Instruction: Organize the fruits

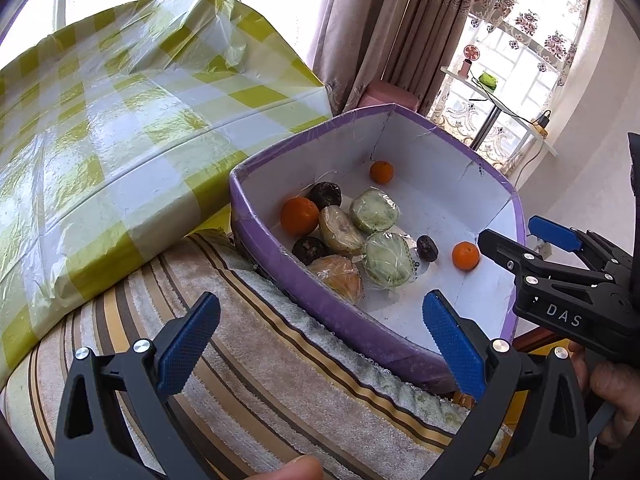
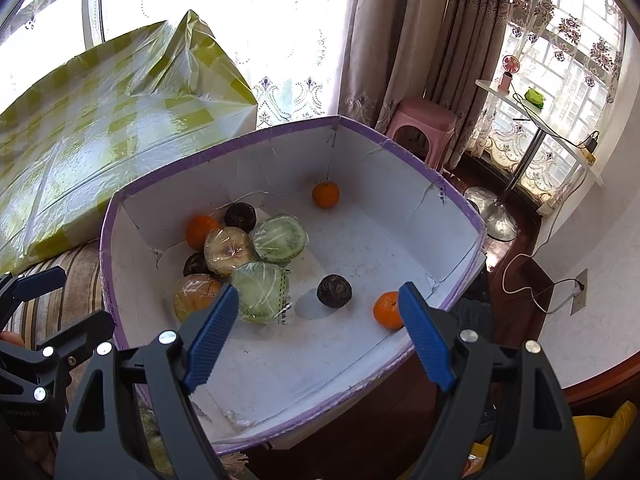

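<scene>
Three oranges (image 2: 326, 194) scattered, purple box (image 2: 460, 200), wrapped fruits (image 2: 280, 238) clustered

Bright daylight through blown-out windows (image 2: 280, 20), glare on plastic wrap (image 1: 100, 120), fisheye-bent edges, sharp focus

box (image 2: 280, 136): purple outside, white inside
oranges (image 2: 325, 194): orange
wrapped fruits (image 2: 280, 238): pale green, yellow-tan
cover left of box (image 1: 120, 128): yellow-green and white check
towel (image 1: 256, 360): brown-tan stripes
gripper pads (image 2: 212, 340): blue
</scene>
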The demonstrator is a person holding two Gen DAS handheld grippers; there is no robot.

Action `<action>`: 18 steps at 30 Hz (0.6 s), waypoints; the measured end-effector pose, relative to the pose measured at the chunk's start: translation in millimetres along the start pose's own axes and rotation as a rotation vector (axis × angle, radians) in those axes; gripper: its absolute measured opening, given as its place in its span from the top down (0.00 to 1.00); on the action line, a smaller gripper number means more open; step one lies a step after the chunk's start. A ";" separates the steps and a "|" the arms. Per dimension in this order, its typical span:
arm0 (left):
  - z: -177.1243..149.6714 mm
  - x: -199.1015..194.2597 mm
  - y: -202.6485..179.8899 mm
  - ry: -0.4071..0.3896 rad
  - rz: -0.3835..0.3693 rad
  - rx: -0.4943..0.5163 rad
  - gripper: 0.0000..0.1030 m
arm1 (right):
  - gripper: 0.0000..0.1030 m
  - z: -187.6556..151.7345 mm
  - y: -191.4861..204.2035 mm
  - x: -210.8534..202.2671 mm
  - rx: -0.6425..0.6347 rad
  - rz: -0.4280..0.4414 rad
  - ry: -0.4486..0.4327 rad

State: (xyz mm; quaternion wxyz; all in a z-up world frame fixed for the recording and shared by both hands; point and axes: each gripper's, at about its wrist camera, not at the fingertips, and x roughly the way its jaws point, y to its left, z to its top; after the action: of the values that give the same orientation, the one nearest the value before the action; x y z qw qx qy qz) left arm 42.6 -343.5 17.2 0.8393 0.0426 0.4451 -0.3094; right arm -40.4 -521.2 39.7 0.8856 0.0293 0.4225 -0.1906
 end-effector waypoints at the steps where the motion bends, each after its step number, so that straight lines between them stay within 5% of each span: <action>1: 0.0 0.0 0.0 0.001 0.000 0.000 0.04 | 0.20 -0.2 0.1 -0.2 -0.001 0.000 0.000; 18: -1.4 0.7 -0.9 0.004 -0.004 0.000 0.04 | 0.20 2.6 -0.9 1.5 -0.005 0.008 0.002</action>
State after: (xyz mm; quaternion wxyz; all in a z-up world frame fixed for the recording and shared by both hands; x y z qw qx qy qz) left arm 41.4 -344.1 16.0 0.8379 0.0422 0.4467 -0.3109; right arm -38.0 -523.1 40.3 0.8860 0.0290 0.4236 -0.1862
